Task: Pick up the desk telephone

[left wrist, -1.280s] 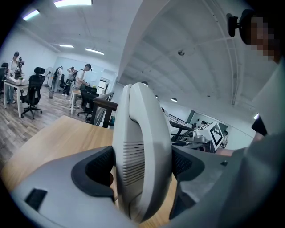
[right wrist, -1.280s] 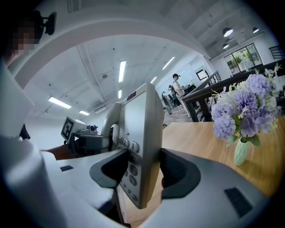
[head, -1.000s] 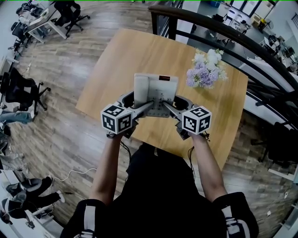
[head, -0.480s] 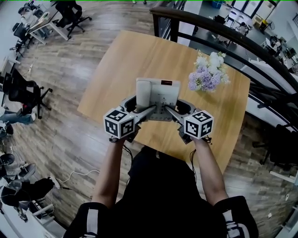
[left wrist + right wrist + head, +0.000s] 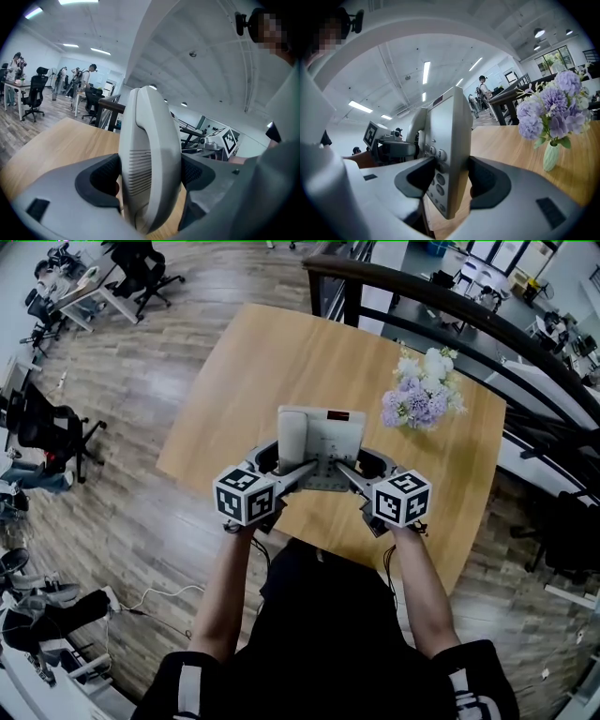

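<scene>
The desk telephone [image 5: 319, 435] is light grey, with its handset on the left and a keypad and small display on the right. It hangs just above the wooden table [image 5: 234, 362], held from both sides. My left gripper [image 5: 281, 461] is shut on the handset side; in the left gripper view the handset [image 5: 150, 154] fills the gap between the dark pads [image 5: 101, 178]. My right gripper [image 5: 360, 465] is shut on the keypad side, where the telephone's edge [image 5: 449, 154] with its round keys stands clamped between the pads [image 5: 487, 180].
A vase of purple and white flowers [image 5: 422, 390] stands on the table to the phone's right, also in the right gripper view as flowers [image 5: 553, 112]. A dark railing [image 5: 441, 296] runs behind the table. Office chairs [image 5: 42, 423] stand on the wooden floor at left.
The phone and both grippers sit slightly lower and further right in the head view than a second ago. Both grips look unchanged.
</scene>
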The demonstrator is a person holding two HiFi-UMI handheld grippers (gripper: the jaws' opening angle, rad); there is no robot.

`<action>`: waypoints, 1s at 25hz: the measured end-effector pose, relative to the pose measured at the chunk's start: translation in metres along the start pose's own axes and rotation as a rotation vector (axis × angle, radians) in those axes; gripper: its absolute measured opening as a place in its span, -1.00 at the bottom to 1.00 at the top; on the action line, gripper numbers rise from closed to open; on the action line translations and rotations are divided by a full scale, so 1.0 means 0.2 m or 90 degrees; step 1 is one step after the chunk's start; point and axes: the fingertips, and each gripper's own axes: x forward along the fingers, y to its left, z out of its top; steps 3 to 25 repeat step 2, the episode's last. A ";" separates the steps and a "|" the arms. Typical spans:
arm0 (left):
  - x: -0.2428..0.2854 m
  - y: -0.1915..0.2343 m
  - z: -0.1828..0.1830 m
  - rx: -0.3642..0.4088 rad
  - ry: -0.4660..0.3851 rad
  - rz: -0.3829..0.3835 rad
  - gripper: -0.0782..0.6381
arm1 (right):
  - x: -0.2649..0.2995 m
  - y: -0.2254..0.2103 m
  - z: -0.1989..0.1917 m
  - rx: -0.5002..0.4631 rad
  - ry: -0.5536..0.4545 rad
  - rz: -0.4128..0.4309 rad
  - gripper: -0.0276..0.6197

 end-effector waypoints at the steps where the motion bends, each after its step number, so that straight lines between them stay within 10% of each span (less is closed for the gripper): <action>1: 0.00 0.01 0.00 -0.001 0.001 0.000 0.30 | 0.01 0.00 0.00 0.000 0.001 0.000 -0.17; 25: 0.00 0.01 0.00 -0.003 0.001 0.000 0.30 | 0.01 0.00 0.00 0.000 0.001 0.000 -0.17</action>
